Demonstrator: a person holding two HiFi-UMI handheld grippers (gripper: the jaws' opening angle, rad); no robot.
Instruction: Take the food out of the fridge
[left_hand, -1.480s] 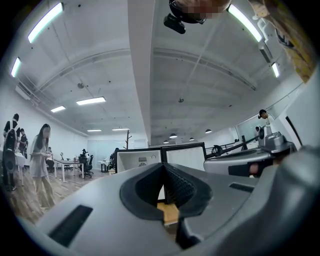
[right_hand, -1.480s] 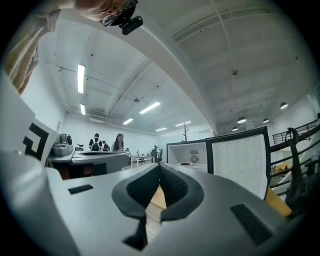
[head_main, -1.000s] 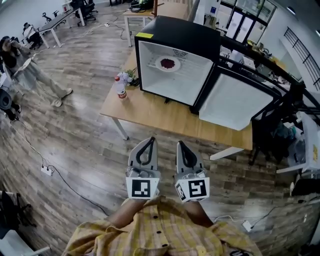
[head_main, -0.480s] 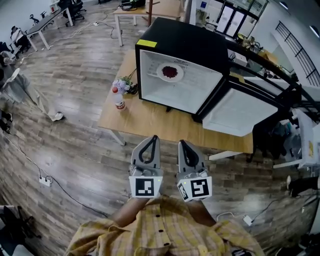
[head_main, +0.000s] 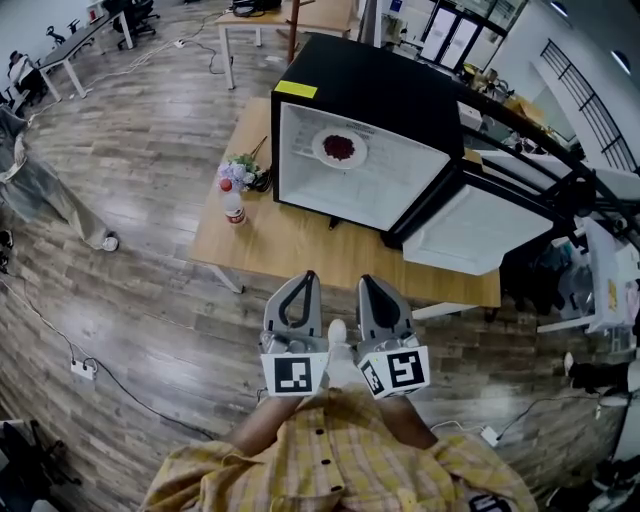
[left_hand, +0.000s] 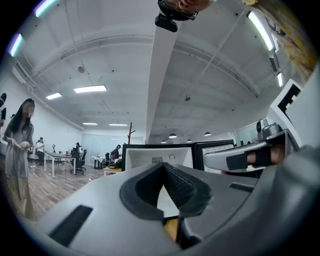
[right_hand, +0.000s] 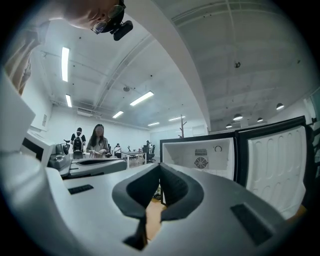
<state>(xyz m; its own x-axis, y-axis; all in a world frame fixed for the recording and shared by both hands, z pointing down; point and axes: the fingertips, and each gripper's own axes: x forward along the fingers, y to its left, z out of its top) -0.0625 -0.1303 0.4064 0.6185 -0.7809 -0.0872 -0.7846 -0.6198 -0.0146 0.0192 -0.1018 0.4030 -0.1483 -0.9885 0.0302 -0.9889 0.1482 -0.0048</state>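
Approach: closing in on open fridge (head_main: 380, 90) since earlier.
Left gripper (head_main: 306, 278): clenching on nothing.
Right gripper (head_main: 366, 282): clenching on nothing.
Food (head_main: 340, 148): sitting on plate (head_main: 321, 154) inside fridge, well apart.
Remaining: reaching, grasping, withdrawing.

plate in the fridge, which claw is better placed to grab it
Left, narrowly. The left claw and right claw are both shut, side by side, short of the table. The plate sits left of centre in the fridge, and the open door hangs on the right side.
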